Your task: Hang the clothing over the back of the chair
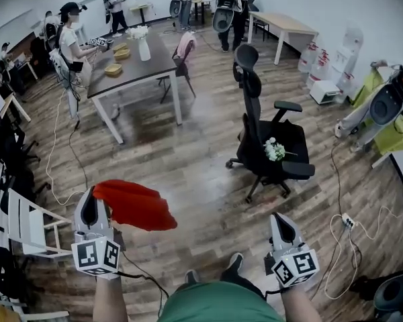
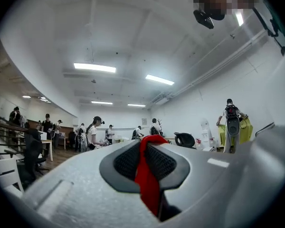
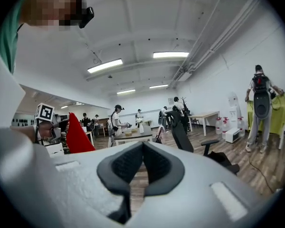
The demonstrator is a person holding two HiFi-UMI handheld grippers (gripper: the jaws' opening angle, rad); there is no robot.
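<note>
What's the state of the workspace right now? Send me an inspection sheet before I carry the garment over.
Surface: wooden floor.
Job's things: red garment hangs from the left gripper; black office chair stands ahead, apart, its back bare.
Clutter: white flowers on the chair seat.
Grippers: left gripper shut on the garment; right gripper shut, nothing between its jaws.
Cables: white cable and power strip on the floor at right; black cable trails from the left gripper.
Surroundings: table with a vase; several people farther off.
</note>
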